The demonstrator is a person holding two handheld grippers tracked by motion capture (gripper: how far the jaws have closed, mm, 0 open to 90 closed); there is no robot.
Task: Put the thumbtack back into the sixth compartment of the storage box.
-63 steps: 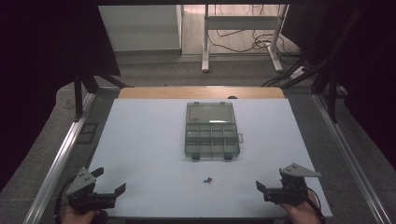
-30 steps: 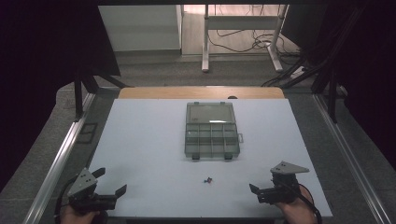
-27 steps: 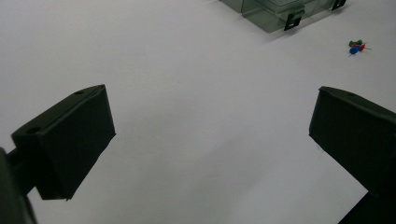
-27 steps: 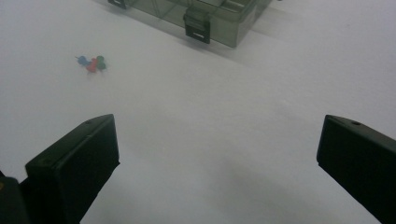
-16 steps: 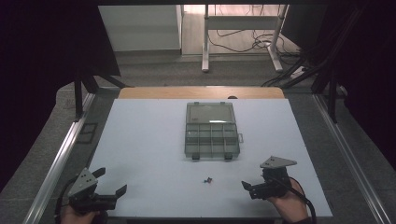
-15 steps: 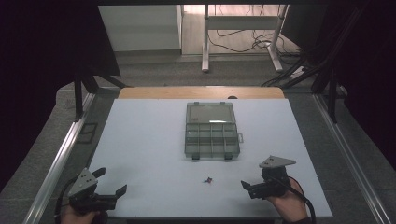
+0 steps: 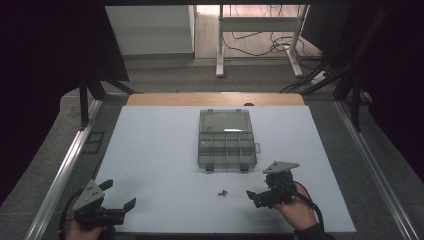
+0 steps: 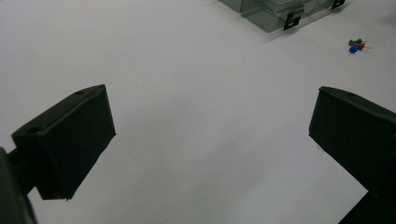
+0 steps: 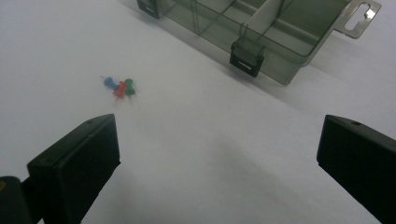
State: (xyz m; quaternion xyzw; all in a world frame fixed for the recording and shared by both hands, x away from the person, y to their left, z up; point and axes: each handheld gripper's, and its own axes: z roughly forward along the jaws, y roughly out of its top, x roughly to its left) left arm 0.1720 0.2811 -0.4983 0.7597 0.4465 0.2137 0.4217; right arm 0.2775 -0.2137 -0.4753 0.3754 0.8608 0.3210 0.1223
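Observation:
A clear grey compartment box (image 7: 226,148) lies mid-table with its lid (image 7: 224,120) folded flat behind it. Three pushpins (image 7: 223,193), blue, red and green, huddle on the white tabletop in front of the box. My right gripper (image 7: 260,190) is just right of the pins, pointing left at them, open and empty. In the right gripper view the pins (image 9: 119,87) lie ahead of the left jaw, and the box (image 9: 261,28) with its black latches is beyond. My left gripper (image 7: 119,194) rests open at the near left corner; its view has the pins (image 8: 357,45) far off to the right.
The white table (image 7: 160,150) has metal rails along both sides and a wooden strip (image 7: 215,99) at the far edge. Beyond it stand a table frame and loose cables (image 7: 260,47) on the floor. A hand (image 7: 300,210) holds the right gripper.
The right gripper has slid left along the near edge and turned toward the pushpins. The left gripper, the box and the pins have stayed put.

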